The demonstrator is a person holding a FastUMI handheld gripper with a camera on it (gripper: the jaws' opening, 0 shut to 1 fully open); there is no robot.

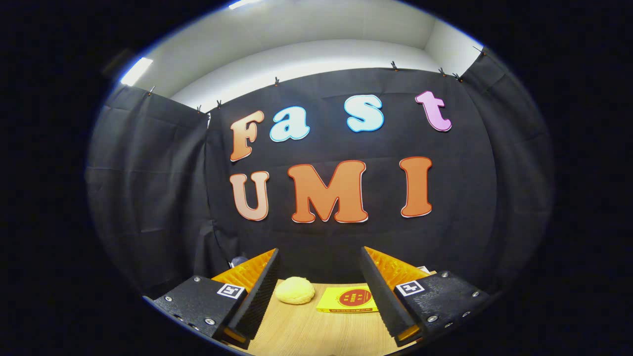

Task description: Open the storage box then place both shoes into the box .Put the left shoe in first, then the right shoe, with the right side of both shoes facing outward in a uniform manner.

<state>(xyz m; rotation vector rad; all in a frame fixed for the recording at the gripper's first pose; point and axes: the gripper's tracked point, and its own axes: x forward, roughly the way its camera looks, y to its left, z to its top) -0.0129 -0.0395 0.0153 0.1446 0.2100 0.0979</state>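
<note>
The gripper is held level over a wooden worktop, looking straight at the black cloth wall of the booth. Its fingers stand wide apart, with bare worktop showing in the gap between them; they hold nothing and touch nothing. Just ahead of the fingers, in the gap and nearer the left one, a pale yellow rounded lump with a rough, bun-like top rests on the wood. Beside it, toward the right finger and a little apart from the lump, lies a flat yellow packet with a red round mark on its face; its right end is hidden behind the right finger. Past the left finger, low against the wall, a small dark bluish thing peeks out, too little of it in sight to tell what it is. Above the cloth a pale wall and ceiling lights can be seen. I cannot tell where the box and the shoes are from this view.
</note>
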